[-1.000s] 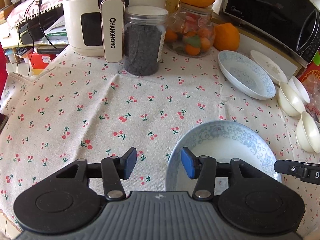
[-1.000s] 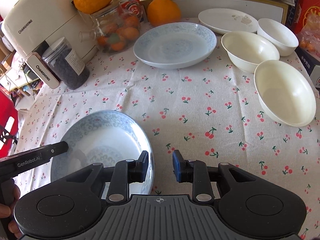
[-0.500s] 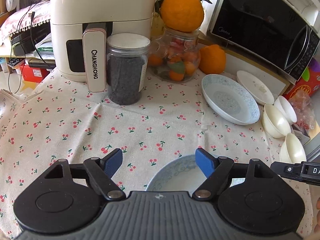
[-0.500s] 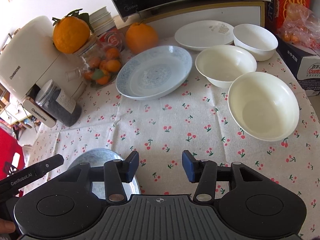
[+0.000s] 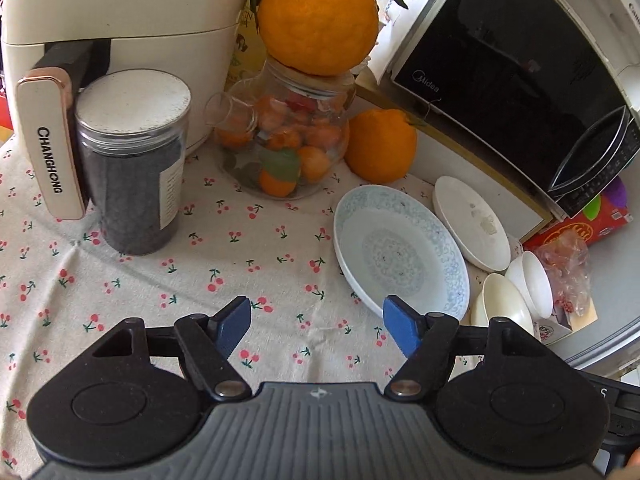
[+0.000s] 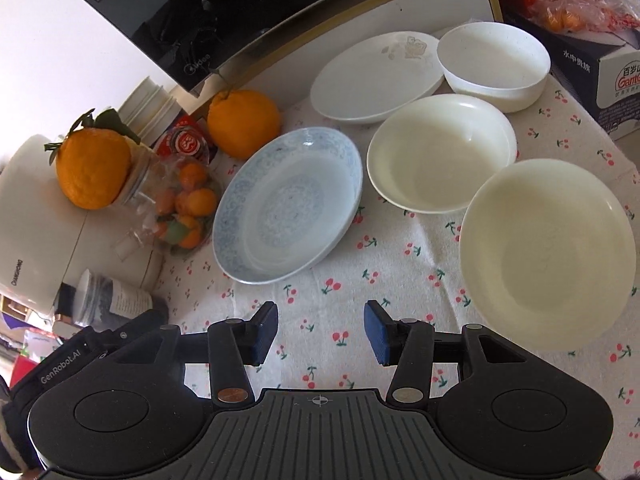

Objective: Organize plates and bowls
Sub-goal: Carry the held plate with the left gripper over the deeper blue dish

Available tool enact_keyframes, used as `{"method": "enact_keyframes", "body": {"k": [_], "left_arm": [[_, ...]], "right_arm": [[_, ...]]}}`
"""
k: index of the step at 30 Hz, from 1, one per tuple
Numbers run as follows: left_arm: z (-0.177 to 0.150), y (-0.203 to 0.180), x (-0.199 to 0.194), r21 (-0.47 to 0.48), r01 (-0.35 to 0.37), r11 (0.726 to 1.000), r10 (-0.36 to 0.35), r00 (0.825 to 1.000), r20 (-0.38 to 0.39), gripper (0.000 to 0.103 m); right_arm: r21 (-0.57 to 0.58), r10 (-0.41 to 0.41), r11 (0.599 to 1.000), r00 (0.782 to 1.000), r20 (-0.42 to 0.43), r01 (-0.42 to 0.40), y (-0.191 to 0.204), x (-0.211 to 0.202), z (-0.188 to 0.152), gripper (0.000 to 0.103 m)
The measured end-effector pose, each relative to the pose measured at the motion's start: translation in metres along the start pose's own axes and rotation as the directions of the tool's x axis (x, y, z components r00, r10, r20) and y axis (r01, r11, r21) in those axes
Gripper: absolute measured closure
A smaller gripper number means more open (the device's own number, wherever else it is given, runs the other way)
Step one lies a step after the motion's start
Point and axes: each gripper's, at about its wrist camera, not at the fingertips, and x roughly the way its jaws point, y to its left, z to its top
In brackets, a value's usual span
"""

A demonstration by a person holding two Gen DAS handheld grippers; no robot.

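A blue-patterned plate [image 6: 286, 208] lies on the cherry-print cloth; it also shows in the left wrist view [image 5: 400, 250]. Behind it lies a white plate [image 6: 376, 78], also in the left wrist view [image 5: 472, 222]. Three white bowls stand to the right: a far one [image 6: 494, 64], a middle one [image 6: 440, 152] and a near one [image 6: 548, 252]. My right gripper [image 6: 320, 336] is open and empty, just short of the blue plate. My left gripper [image 5: 316, 330] is open and empty, left of and short of the blue plate.
An air fryer [image 5: 120, 12], a dark-filled jar [image 5: 134, 168], a glass jar of small oranges [image 5: 288, 148] with a big orange [image 5: 318, 16] on it, another orange [image 5: 380, 146] and a microwave [image 5: 516, 80] stand at the back. A box [image 6: 616, 76] is at the right.
Both grippers have moved forward toward the back dishes and opened wider. The near blue plate that lay under them has dropped out of view.
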Motion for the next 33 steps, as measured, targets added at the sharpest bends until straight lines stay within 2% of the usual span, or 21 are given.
{"method": "enact_keyframes", "body": {"k": [6,10,14,18,22,28,33], "left_arm": [[0.013,-0.020,0.030,0.045,-0.023,0.999,0.023,1.000,0.011,0.036],[0.020,-0.026,0.047,0.064,-0.018,0.998,0.017,1.000,0.011,0.044],[0.024,-0.030,0.061,0.101,-0.033,0.994,0.031,0.999,0.016,0.051],[0.027,-0.030,0.075,0.097,-0.032,0.995,0.033,0.999,-0.004,0.057],[0.028,-0.030,0.084,0.105,-0.031,0.994,0.033,0.999,-0.018,0.068],[0.028,-0.032,0.092,0.128,-0.033,0.991,0.036,0.999,-0.026,0.073],[0.029,-0.033,0.098,0.152,-0.034,0.988,0.040,0.999,-0.030,0.078]], "right_arm": [[0.006,-0.030,1.000,1.000,-0.008,0.030,0.002,0.021,0.014,0.055],[-0.011,-0.061,0.998,0.998,0.000,0.061,0.007,0.035,0.018,0.055],[0.000,-0.058,0.998,0.998,-0.003,0.058,0.010,0.048,0.022,0.055],[-0.013,-0.091,0.996,0.996,0.026,0.091,0.015,0.057,0.029,0.055],[0.005,-0.089,0.996,0.996,0.017,0.089,0.012,0.069,0.031,0.056],[0.028,-0.100,0.995,0.994,0.032,0.099,0.010,0.075,0.032,0.063],[0.041,-0.113,0.993,0.992,0.049,0.111,0.007,0.080,0.034,0.075]]}}
